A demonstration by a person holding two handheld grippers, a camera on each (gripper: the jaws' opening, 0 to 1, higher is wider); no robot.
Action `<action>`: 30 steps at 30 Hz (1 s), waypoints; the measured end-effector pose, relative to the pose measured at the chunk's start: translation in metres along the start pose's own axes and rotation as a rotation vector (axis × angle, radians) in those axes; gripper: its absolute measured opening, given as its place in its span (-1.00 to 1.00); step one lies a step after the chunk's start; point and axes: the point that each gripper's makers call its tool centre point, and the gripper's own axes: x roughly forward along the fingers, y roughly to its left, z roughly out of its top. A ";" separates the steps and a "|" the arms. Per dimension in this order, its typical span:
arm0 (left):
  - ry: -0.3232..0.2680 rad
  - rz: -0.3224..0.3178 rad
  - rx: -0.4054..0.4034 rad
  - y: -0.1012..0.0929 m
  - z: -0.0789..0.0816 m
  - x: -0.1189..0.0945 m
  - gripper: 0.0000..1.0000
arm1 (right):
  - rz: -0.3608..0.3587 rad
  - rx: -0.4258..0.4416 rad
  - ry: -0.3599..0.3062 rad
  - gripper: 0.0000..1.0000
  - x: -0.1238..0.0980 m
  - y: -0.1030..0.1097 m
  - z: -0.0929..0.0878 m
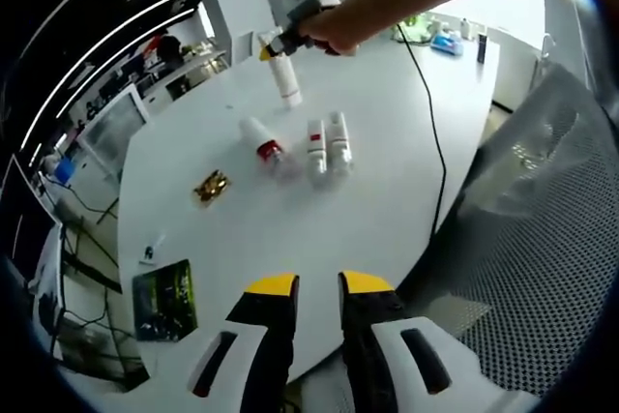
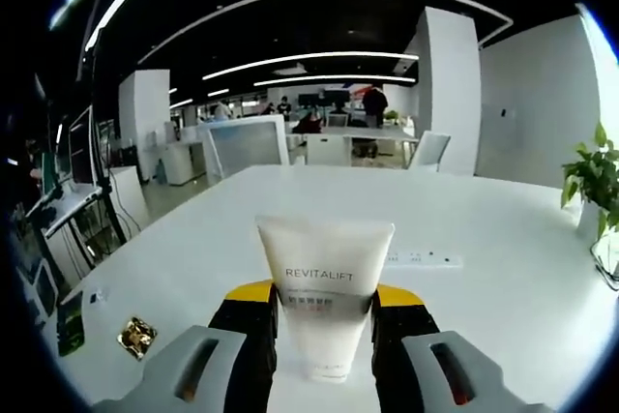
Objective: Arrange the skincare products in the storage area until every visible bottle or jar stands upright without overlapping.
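- Here, one white table (image 1: 387, 210) carries four skincare items, seen from the left gripper view.
- One white tube (image 2: 325, 299), marked REVITALIFT, stands between the right gripper (image 2: 326, 302) jaws, clenched on it; its crimped wide end points up, long axis vertical.
- Three smaller bottles (image 1: 314, 149) lie flat mid-table, side by side, long axes running roughly away from the left gripper.
- One gold wrapper (image 1: 211, 186) lies beside them.
- Left gripper (image 1: 318, 286) jaws stand parted, grasping nothing.

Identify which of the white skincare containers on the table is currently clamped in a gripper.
The white squeeze tube printed REVITALIFT, clamped between the right gripper fingers. The red-banded white bottle and two slim white tubes lie apart, untouched.
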 end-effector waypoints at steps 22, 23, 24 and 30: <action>-0.014 0.009 0.004 0.002 0.003 -0.001 -0.60 | 0.096 -0.033 0.118 -0.01 -0.059 0.011 -0.040; -0.018 0.012 0.004 0.002 0.004 -0.002 -0.60 | 0.119 -0.041 0.152 -0.05 -0.065 0.015 -0.049; -0.023 0.014 0.003 0.003 0.005 -0.002 -0.60 | 0.167 -0.067 0.215 -0.09 -0.074 0.022 -0.063; -0.023 0.008 0.007 0.001 0.005 -0.002 -0.61 | 0.417 -0.385 0.292 -0.14 -0.100 0.069 -0.091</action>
